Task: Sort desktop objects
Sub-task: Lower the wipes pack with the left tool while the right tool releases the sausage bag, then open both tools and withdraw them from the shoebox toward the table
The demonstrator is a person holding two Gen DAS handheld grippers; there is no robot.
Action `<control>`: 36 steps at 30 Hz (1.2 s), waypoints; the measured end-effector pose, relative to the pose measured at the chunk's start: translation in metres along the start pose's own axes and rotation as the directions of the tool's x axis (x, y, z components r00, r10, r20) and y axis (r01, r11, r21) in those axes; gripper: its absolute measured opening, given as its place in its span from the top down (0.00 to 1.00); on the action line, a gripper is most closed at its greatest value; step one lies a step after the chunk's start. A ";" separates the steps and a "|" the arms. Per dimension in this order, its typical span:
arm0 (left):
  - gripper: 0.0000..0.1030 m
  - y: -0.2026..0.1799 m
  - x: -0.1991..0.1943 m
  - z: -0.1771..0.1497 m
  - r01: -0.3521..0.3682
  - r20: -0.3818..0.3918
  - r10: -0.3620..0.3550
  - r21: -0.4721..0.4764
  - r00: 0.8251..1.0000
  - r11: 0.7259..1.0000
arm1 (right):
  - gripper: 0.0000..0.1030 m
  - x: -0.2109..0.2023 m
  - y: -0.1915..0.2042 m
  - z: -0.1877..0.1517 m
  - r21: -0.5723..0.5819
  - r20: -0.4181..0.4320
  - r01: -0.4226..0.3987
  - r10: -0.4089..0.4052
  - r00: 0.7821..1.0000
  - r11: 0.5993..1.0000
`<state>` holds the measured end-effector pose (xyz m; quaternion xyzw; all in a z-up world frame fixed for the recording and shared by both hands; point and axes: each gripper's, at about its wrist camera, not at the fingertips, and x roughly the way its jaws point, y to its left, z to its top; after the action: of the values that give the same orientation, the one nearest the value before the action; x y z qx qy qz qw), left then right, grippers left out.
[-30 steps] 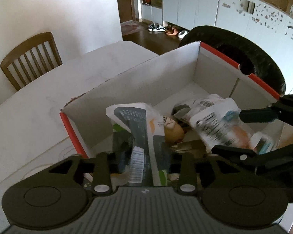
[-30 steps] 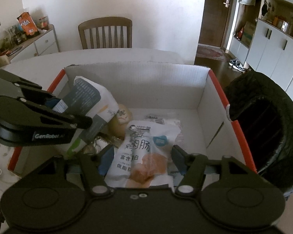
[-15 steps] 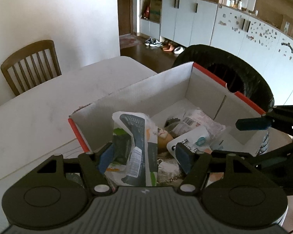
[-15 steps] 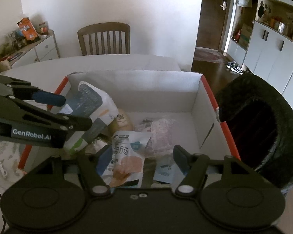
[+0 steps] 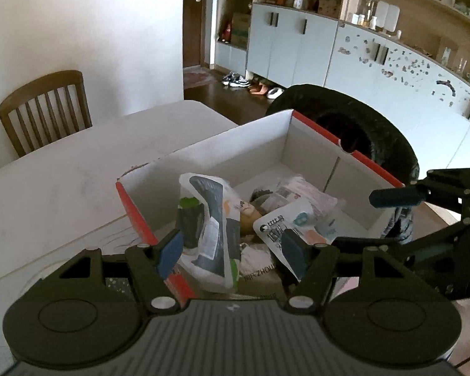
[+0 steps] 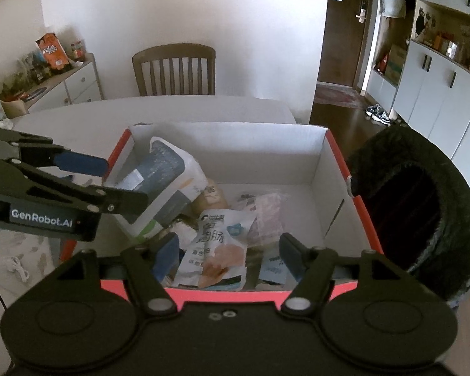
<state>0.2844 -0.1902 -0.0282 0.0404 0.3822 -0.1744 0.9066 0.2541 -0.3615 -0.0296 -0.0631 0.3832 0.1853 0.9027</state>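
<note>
A white cardboard box with red rims [image 5: 313, 153] [image 6: 329, 169] stands on the table and holds several snack packets. A white and grey bag [image 5: 213, 219] [image 6: 163, 181] leans at its left end. A white packet with Chinese print [image 6: 219, 244] [image 5: 285, 225] lies in the middle beside a pink packet [image 6: 266, 216]. My left gripper [image 5: 232, 250] is open and empty, above the box's near left end. My right gripper [image 6: 228, 253] is open and empty, above the box's near rim. Each gripper shows in the other's view.
A black fuzzy round seat [image 6: 423, 206] [image 5: 354, 122] stands right of the box. A wooden chair [image 6: 175, 69] [image 5: 44, 106] stands at the table's far side. A white cord [image 6: 15, 266] lies on the table at left. Cabinets line the right wall.
Both grippers have drawn back and up from inside the box to above its rims. The packets stay in the box; the printed packet has settled flat.
</note>
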 end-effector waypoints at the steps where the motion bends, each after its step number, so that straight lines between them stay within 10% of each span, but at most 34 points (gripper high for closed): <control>1: 0.33 0.000 -0.003 -0.002 0.003 0.005 -0.003 0.003 1.000 1.000 | 0.30 -0.003 0.001 -0.001 0.002 0.005 0.000 0.000 1.000 1.000; 36: 0.07 0.096 -0.074 -0.056 0.041 0.055 -0.043 0.030 0.998 0.999 | 0.17 -0.029 0.171 -0.040 0.057 0.016 -0.001 0.000 1.000 0.998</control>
<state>0.2315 -0.0680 -0.0208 0.0407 0.3551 -0.2002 0.9122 0.1429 -0.2220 -0.0319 -0.0357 0.3812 0.1751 0.9070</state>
